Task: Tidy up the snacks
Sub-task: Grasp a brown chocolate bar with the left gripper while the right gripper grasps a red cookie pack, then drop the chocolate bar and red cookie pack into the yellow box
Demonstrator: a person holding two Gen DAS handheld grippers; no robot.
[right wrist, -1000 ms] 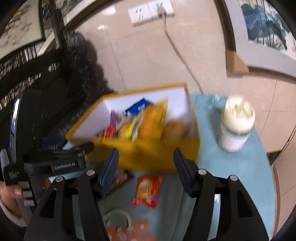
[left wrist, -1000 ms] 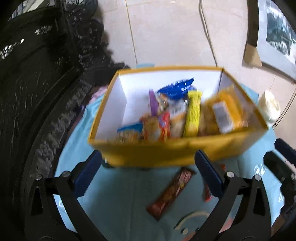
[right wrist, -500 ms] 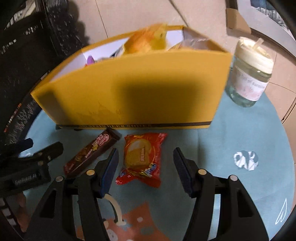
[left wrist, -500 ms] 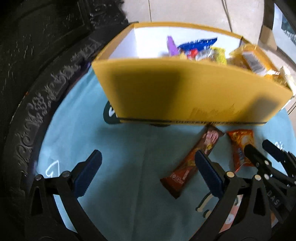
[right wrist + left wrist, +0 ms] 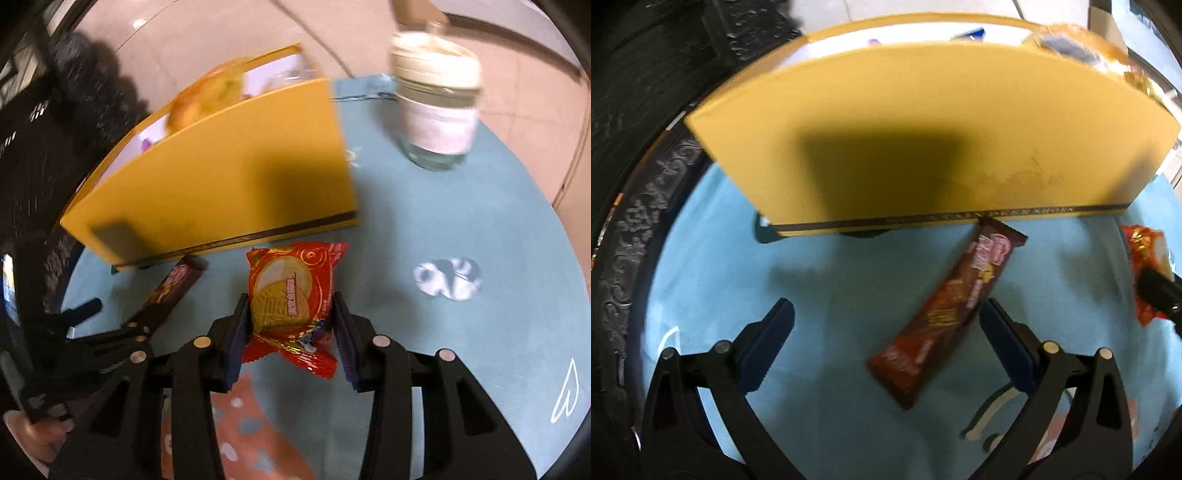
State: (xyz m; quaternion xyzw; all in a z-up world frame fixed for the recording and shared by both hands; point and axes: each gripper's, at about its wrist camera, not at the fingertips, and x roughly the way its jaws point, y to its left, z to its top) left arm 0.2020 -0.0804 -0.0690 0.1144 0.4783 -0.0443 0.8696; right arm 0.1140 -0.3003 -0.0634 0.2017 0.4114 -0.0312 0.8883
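left wrist: low, close, facing yellow box [image 5: 923,140] | right wrist: same, shares box

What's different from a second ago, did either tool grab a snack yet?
Both tools dropped from above the yellow box to the tablecloth. The right tool narrowed around the red packet, its fingers at both edges. The left tool came down wide open beside the brown bar, holding nothing. Box, jar and both snacks stayed put.

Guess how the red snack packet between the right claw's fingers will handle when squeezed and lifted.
The red packet is likely light: small, thin crinkly wrapper. The glossy film may slip between the right claw fingers. The round cake pictured suggests a crumbly filling, so a hard squeeze could probably crush it.
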